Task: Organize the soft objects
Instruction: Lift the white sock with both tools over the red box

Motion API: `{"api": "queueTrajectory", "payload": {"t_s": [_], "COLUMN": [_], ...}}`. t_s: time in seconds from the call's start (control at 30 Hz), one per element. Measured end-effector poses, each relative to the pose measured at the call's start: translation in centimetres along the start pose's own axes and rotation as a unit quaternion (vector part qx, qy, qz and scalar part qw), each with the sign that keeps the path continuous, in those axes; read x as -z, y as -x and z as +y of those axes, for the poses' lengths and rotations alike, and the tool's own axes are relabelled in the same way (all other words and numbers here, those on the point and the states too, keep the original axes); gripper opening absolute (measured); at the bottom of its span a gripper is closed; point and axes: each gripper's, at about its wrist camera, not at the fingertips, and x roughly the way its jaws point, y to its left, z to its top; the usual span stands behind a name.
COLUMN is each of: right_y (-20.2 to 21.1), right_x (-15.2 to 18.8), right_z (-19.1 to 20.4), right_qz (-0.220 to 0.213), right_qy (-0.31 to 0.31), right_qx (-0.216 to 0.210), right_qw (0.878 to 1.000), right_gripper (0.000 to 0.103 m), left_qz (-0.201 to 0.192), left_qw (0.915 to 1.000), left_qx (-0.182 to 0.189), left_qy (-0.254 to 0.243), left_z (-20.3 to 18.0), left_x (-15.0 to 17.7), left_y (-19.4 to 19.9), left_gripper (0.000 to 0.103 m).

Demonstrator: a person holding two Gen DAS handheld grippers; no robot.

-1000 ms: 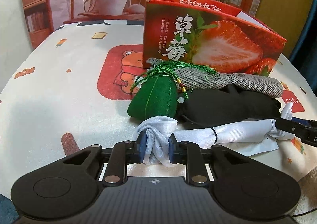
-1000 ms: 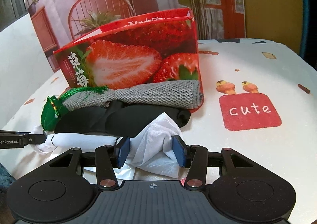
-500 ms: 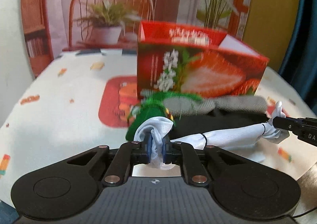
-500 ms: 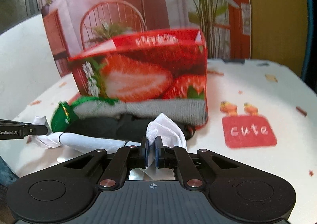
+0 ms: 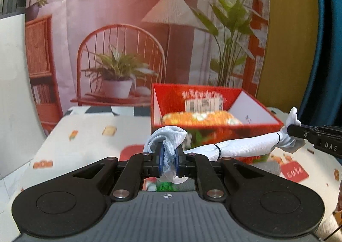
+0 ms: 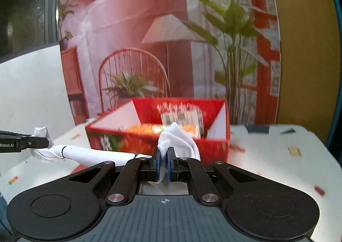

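Note:
A long white cloth roll [image 5: 241,145] with a thin black band hangs in the air, stretched between my two grippers. My left gripper [image 5: 168,161] is shut on its bunched left end. My right gripper [image 6: 163,164] is shut on the other bunched end [image 6: 177,137]. The right gripper's dark tips also show at the right edge of the left wrist view, and the left's tips at the left edge of the right wrist view. Behind and below the roll stands the open red strawberry box [image 5: 213,111] [image 6: 149,135], with an orange patterned item [image 5: 201,119] inside.
The table [image 5: 89,135] wears a white cloth with small prints and a red "cute" patch [image 5: 295,171]. A green object [image 5: 164,187] peeks under the left gripper. A printed backdrop [image 6: 171,39] of a chair, lamp and plants stands behind. A blue curtain [image 5: 329,49] is at right.
Both grippers closed on the ends of the white roll and lifted it off the table. The green pouch, grey and black cloths dropped out of sight; the box's inside now shows.

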Motion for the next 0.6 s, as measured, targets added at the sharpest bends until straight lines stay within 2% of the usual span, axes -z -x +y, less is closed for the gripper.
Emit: {"api": "queueTrajectory", "payload": {"t_s": [0.1, 0.23, 0.4, 0.6], "right_y": [-1.2, -2.8, -5.5, -9.0], "right_x": [-1.6, -3.2, -4.7, -5.4], "right_z": [-0.2, -0.2, -0.7, -2.3], "right_qz": [-0.008, -0.025, -0.03, -0.025], "right_qy": [0.008, 0.049, 0.066, 0.057], "right_qx": [-0.003, 0.003, 0.006, 0.02], "right_qw": [1.0, 0.998, 0.997, 0.998], "right_gripper": [0.006, 0.006, 0.006, 0.006], "left_qz": [-0.009, -0.005, 0.008, 0.048], "left_qw": [1.0, 0.9997, 0.9999, 0.9981], "left_qx": [-0.002, 0.001, -0.011, -0.026], "left_qy": [0.0, 0.025, 0.007, -0.029], "left_z": [0.2, 0.9, 0.4, -1.1], "left_x": [-2.0, -4.4, -6.9, -8.1], "left_y": [-0.9, -2.5, -5.5, -10.0], "left_gripper": [0.011, 0.011, 0.011, 0.011]}}
